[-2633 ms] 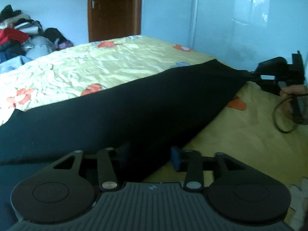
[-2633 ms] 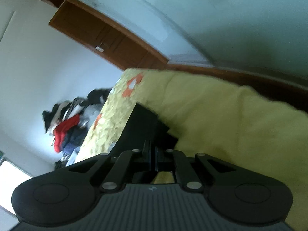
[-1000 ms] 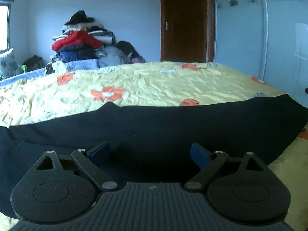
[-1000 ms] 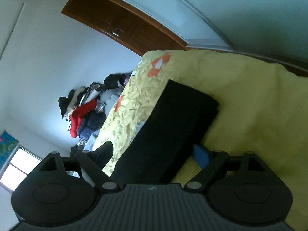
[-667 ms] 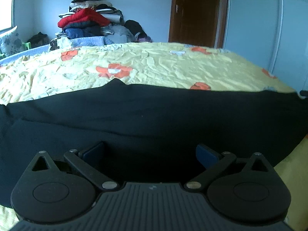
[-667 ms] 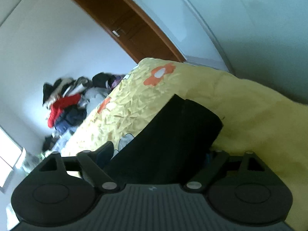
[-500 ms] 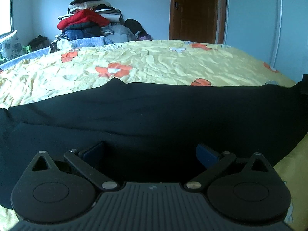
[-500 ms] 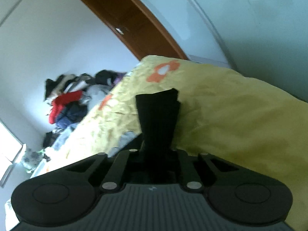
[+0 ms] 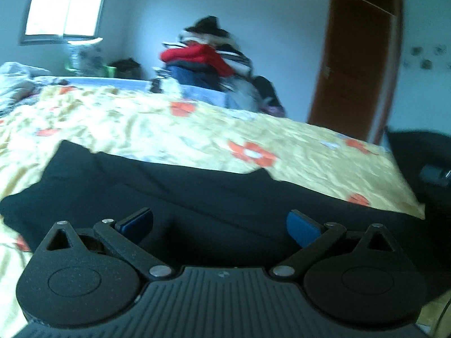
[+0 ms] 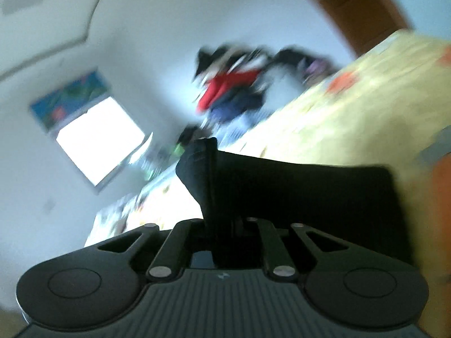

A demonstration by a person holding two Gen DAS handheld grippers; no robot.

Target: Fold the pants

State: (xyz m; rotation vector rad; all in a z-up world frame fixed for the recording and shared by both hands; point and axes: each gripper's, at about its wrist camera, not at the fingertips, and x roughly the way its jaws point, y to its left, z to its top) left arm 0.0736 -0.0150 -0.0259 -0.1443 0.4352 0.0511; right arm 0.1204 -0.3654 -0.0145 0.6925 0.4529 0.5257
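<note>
Black fabric, one pair of long pants (image 9: 225,202), lies spread lengthwise across the near part of my landmark, the bed under its wrinkled yellow sheet printed with orange flowers (image 9: 174,138).

Left tongs, black two-finger gripper (image 9: 220,222): I hold it low over the near edge of the bed, above the pants. Its jaws stand wide apart, blue pads (image 9: 301,226) showing on both sides, nothing between them but the cloth lying flat below. Whether the pads brush the cloth I cannot tell.

Right tongs, black two-finger gripper (image 10: 225,225): I have its jaws closed tight on one end of the pants (image 10: 282,186). A bunched corner of the black cloth stands up past the fingers, above the bed (image 10: 352,107), and the rest trails off to the right over the yellow sheet. This view is blurred and tilted.

Beyond the far side of the bed: a heap of clothes topped by a red garment (image 9: 203,56). Left of that heap, a bright window (image 9: 64,5). Right of the heap, past the bed's far corner, a brown wooden door (image 9: 355,67). At the bed's right edge, a dark object (image 9: 422,152), too blurred to name.
</note>
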